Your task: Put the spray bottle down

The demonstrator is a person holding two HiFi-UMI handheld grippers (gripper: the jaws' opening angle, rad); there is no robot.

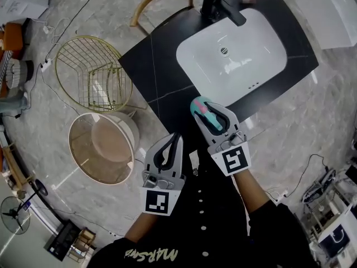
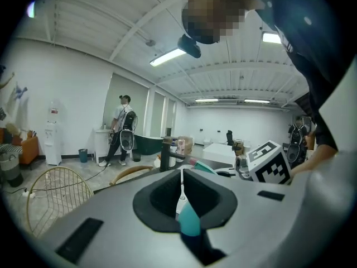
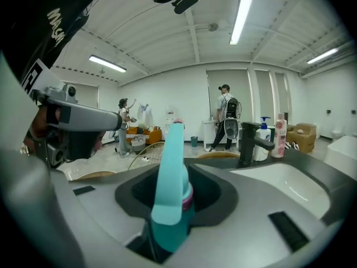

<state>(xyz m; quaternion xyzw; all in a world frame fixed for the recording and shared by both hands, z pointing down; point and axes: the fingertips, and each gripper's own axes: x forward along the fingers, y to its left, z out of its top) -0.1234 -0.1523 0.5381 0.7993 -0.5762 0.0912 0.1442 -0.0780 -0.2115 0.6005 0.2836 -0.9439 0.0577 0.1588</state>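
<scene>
A teal spray bottle (image 1: pixel 199 108) with a pink band is held in my right gripper (image 1: pixel 210 110), which is shut on it. It hangs over the front edge of the black counter (image 1: pixel 150 66), just short of the white sink basin (image 1: pixel 270 35). In the right gripper view the bottle (image 3: pixel 170 188) stands up between the pads, its nozzle pointing away, with the basin (image 3: pixel 290 183) ahead to the right. My left gripper (image 1: pixel 175 138) is lower left of the right one, off the counter, jaws together. In its own view the left gripper (image 2: pixel 182 175) shows a thin white and teal bit in the seam; what it is I cannot tell.
A black faucet (image 1: pixel 220 4) stands behind the basin, with a soap dispenser (image 3: pixel 264 128) and a pink bottle (image 3: pixel 280 127) beside it. A gold wire chair (image 1: pixel 92 74) and a round basket (image 1: pixel 103 147) stand on the floor to the left. People stand far off.
</scene>
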